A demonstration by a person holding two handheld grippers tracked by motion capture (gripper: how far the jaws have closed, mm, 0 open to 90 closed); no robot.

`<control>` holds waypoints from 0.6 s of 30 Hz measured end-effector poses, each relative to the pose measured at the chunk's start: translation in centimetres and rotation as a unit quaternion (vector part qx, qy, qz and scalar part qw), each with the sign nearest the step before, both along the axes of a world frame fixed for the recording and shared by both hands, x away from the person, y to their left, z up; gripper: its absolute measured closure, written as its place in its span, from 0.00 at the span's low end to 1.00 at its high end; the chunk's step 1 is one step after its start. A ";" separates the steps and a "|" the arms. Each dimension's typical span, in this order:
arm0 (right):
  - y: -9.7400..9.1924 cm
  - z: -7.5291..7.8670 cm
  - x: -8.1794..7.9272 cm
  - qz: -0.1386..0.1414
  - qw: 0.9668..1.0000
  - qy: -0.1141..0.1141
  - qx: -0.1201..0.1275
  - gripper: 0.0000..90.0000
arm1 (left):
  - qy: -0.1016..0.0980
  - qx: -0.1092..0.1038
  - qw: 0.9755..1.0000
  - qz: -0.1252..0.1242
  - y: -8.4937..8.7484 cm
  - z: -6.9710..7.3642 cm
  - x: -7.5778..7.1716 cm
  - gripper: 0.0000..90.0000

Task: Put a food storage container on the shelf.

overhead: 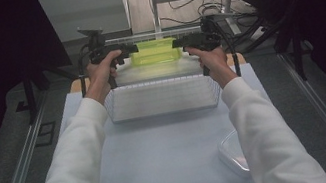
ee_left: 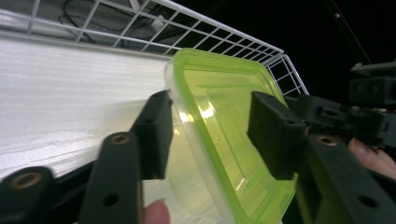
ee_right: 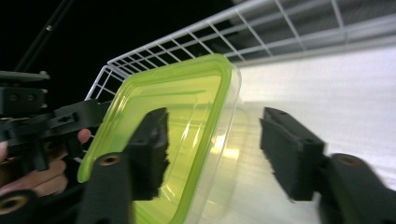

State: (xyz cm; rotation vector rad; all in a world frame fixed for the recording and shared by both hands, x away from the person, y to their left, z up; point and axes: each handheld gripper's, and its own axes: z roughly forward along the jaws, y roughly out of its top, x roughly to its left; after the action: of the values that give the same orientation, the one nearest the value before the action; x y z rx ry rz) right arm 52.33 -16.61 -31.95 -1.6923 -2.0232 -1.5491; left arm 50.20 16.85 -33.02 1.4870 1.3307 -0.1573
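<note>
- Straddling the green-lidded container [overhead: 156,51] from either end: left gripper [ee_left: 210,135] and right gripper [ee_right: 212,149], jaws parted, pads off it.
- Container is seen tilted at the far end of the wire basket [overhead: 162,99].
- No readable writing is seen.
- Nearer, a clear lid [overhead: 232,154] is seen on the table [overhead: 162,157], well apart from the basket.

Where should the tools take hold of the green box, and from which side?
Grip the box by its green-rimmed side walls, one tool at each short end, coming in level from left and right. It stands tilted on edge against the basket wall, so both ends are free. Left tool and right tool already straddle them, open.
</note>
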 end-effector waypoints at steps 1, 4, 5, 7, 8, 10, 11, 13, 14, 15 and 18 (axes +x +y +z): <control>0.2 0.2 -0.3 -0.003 1.000 -0.015 -0.011 0.36 | -0.003 0.005 1.000 -0.002 -0.1 0.0 -0.1 0.50; 0.7 0.7 -1.0 -0.007 0.998 -0.048 -0.048 0.25 | -0.016 0.011 1.000 -0.005 -0.2 -0.1 -0.2 0.39; 0.8 0.7 -1.1 -0.006 0.997 -0.051 -0.052 0.24 | -0.017 0.005 1.000 -0.012 -0.4 -0.2 -0.2 0.37; 1.0 0.6 -1.2 0.001 0.997 -0.052 -0.058 0.23 | -0.015 0.007 1.000 -0.017 -0.8 -0.3 -0.1 0.31; 1.1 0.6 -1.2 0.002 0.997 -0.051 -0.063 0.23 | -0.017 0.010 1.000 -0.016 -0.9 -0.3 0.0 0.29; 1.3 0.5 -1.3 0.002 0.996 -0.053 -0.067 0.23 | -0.018 0.011 1.000 -0.015 -0.9 -0.4 0.1 0.25; 1.3 0.5 -1.3 0.003 0.996 -0.053 -0.066 0.23 | -0.015 0.010 1.000 -0.016 -0.8 -0.5 0.1 0.23; 1.3 0.5 -1.3 0.005 0.996 -0.053 -0.065 0.23 | -0.014 0.011 1.000 -0.016 -0.7 -0.5 0.2 0.21; 1.2 0.6 -1.4 0.007 0.996 -0.055 -0.065 0.23 | -0.012 0.017 1.000 -0.015 -0.5 -0.5 0.2 0.16; 1.1 0.7 -1.5 0.006 0.996 -0.057 -0.064 0.23 | -0.012 0.017 1.000 -0.015 -0.5 -0.5 0.2 0.15; 0.8 1.1 -1.8 0.003 0.996 -0.064 -0.063 0.22 | -0.019 0.030 0.999 -0.019 -0.1 0.0 -0.3 0.12</control>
State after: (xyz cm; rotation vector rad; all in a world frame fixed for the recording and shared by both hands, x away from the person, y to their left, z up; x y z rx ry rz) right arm 50.56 -15.79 -30.81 -1.6667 -2.2297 -1.6005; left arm 49.86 16.79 -33.01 1.5583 1.2883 -0.1141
